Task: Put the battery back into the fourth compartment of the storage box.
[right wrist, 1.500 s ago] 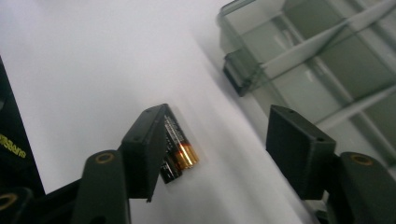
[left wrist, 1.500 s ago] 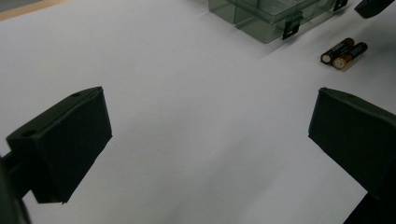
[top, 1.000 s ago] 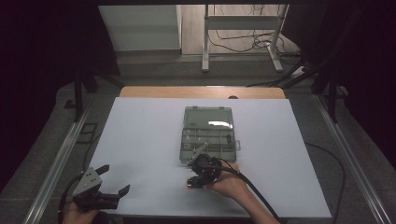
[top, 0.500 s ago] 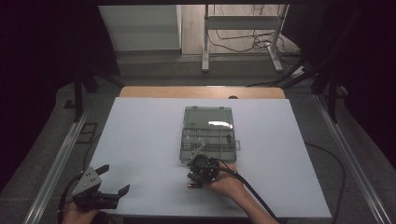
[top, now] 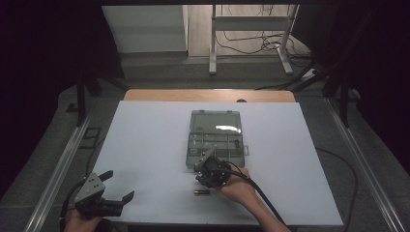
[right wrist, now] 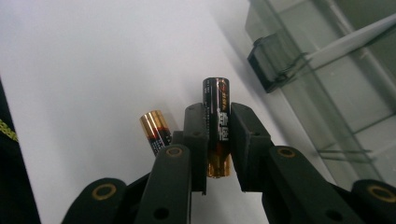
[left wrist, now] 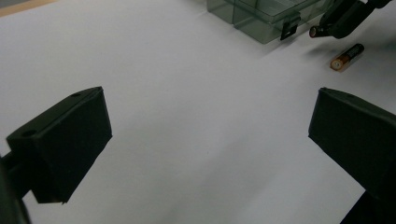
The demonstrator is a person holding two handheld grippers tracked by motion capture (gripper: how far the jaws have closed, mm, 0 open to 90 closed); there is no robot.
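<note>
While left gripper [top: 117, 187] gapes, right gripper [right wrist: 218, 135] clamps battery [right wrist: 217, 126].

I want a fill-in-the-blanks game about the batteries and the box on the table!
1. The right hand-held gripper is shut on a ____.
2. A second battery lies on the white ____.
3. The left hand-held gripper has its jaws wide ____ with nothing between them.
4. The clear compartment box has its lid ____.

Missing words: battery; table; open; open
</note>
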